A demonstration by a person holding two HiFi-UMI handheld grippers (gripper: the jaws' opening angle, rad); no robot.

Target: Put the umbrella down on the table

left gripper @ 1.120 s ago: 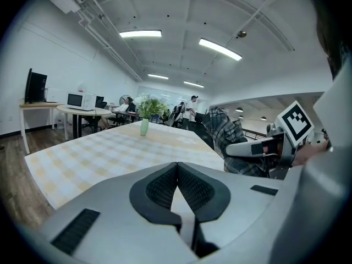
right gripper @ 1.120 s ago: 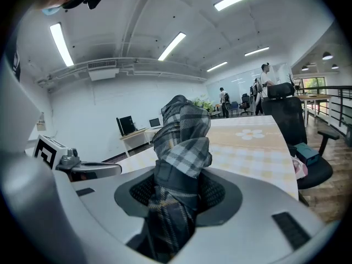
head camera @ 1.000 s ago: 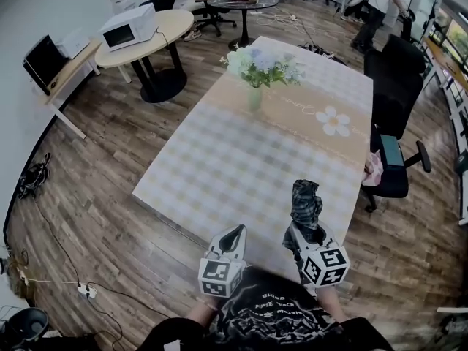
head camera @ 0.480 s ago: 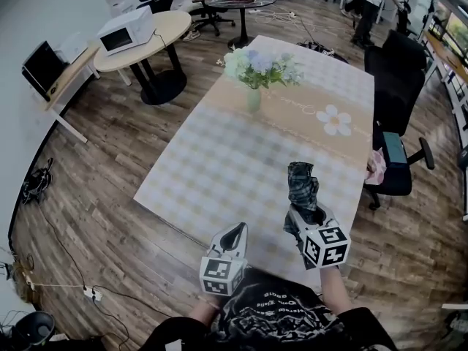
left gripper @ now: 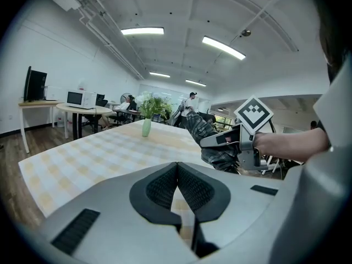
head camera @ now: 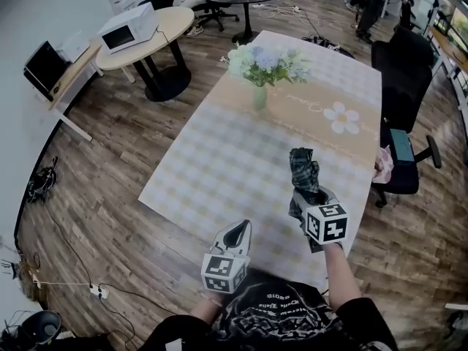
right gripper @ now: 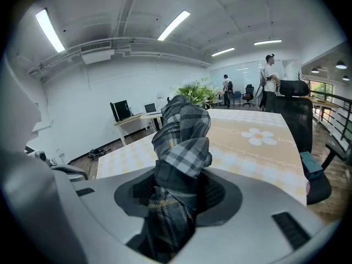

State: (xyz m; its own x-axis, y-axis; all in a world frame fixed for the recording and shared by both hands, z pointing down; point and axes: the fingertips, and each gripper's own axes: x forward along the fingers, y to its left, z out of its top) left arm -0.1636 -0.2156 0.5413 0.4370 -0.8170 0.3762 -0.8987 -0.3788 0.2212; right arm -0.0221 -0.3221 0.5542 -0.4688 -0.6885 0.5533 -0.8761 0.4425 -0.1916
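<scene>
While right gripper (head camera: 307, 199) is holding the umbrella (head camera: 303, 168) clamped in its jaws over the worktop's (head camera: 219, 167) near-right corner for set-down, left gripper (head camera: 238, 232) is idling, jaws together.

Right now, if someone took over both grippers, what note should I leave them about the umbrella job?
Left gripper: shut, empty, by the table's near edge.
Right gripper: shut on the folded plaid umbrella, held upright above the table, toward its right side.
Done: umbrella is over the table.
Left: lower it onto bare tablecloth, away from the flower vase, then open the jaws.
</scene>
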